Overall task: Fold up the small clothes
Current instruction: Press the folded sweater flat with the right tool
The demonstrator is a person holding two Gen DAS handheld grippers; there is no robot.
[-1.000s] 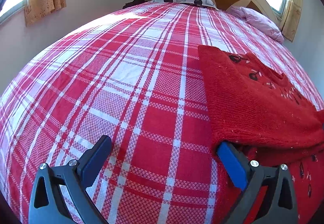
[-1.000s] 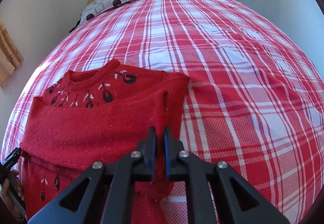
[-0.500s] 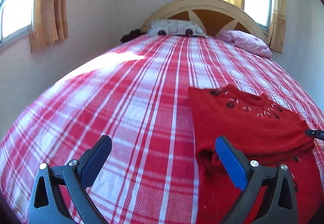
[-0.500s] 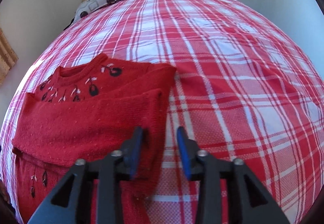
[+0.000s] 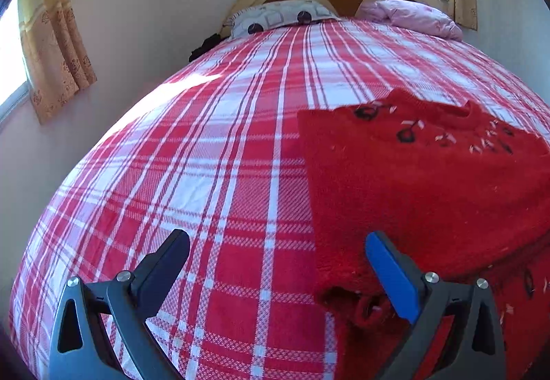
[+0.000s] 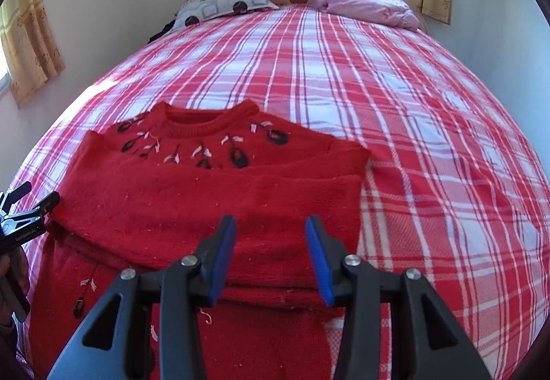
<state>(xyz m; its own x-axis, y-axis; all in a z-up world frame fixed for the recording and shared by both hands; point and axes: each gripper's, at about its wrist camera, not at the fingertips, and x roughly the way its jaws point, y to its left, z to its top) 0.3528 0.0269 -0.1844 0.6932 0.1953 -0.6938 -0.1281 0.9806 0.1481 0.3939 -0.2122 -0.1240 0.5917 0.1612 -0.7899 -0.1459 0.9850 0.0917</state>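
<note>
One wide bed in a red-and-white plaid cover fills both views; on its near left part lies the small red knitted sweater with dark embroidered cherries, sleeves folded across its chest; the right tongs, shut on the sleeve a second ago, now stand wide apart and empty above it; the left tongs stay wide and empty at its left edge; the sleeve fold looks finished, likely leaving the bottom-up fold.

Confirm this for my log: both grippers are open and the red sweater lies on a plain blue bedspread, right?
Not quite: the bedspread is red-and-white plaid, as the right wrist view shows. The red sweater lies on it, and the left gripper and right gripper are open.
</note>
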